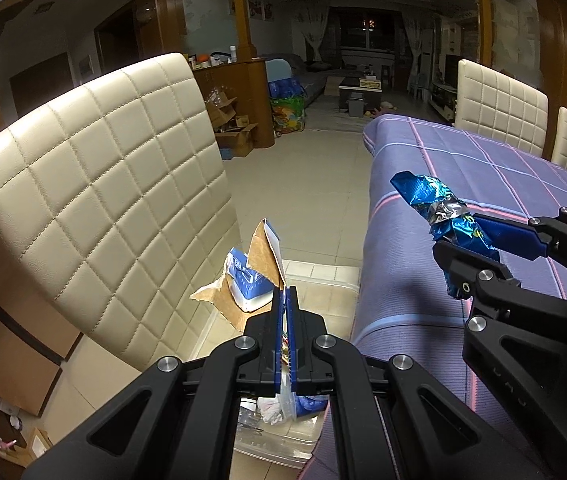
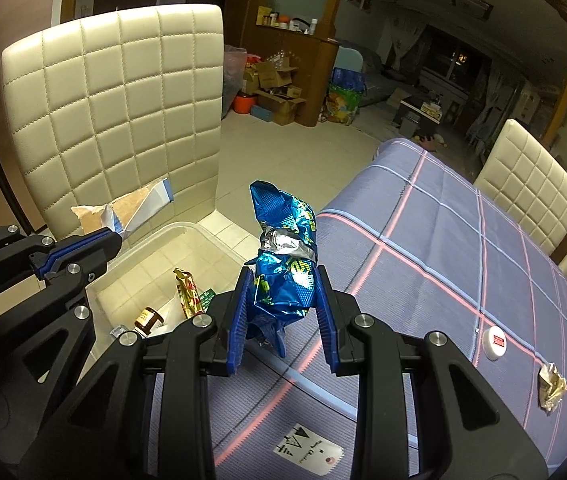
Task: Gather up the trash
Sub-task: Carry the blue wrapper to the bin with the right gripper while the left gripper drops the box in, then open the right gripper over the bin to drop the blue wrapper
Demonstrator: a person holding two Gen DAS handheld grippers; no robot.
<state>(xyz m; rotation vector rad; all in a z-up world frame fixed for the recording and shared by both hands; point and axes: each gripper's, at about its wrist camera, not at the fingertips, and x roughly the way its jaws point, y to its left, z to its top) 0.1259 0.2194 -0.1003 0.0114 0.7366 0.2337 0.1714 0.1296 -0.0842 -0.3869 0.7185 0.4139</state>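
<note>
My left gripper (image 1: pixel 283 292) is shut on a torn cardboard box scrap (image 1: pixel 257 268) with blue-and-white print, held above the clear plastic bin (image 1: pixel 323 276) on the floor. It also shows in the right wrist view (image 2: pixel 113 236) with the scrap (image 2: pixel 131 208). My right gripper (image 2: pixel 283 280) is shut on a crumpled blue foil snack bag (image 2: pixel 283 264), held over the table edge beside the bin (image 2: pixel 199 236). The bag (image 1: pixel 439 208) and right gripper (image 1: pixel 467 248) also show in the left wrist view. The bin holds a yellow wrapper (image 2: pixel 187 292) and a small brown jar (image 2: pixel 148 318).
A cream quilted chair (image 1: pixel 99 184) stands just behind the bin. The table with a purple plaid cloth (image 2: pixel 463 248) carries a white round lid (image 2: pixel 495 342), a crumpled wrapper (image 2: pixel 550 386) and a paper tag (image 2: pixel 307 448). Two more chairs (image 2: pixel 531 184) stand at its far side.
</note>
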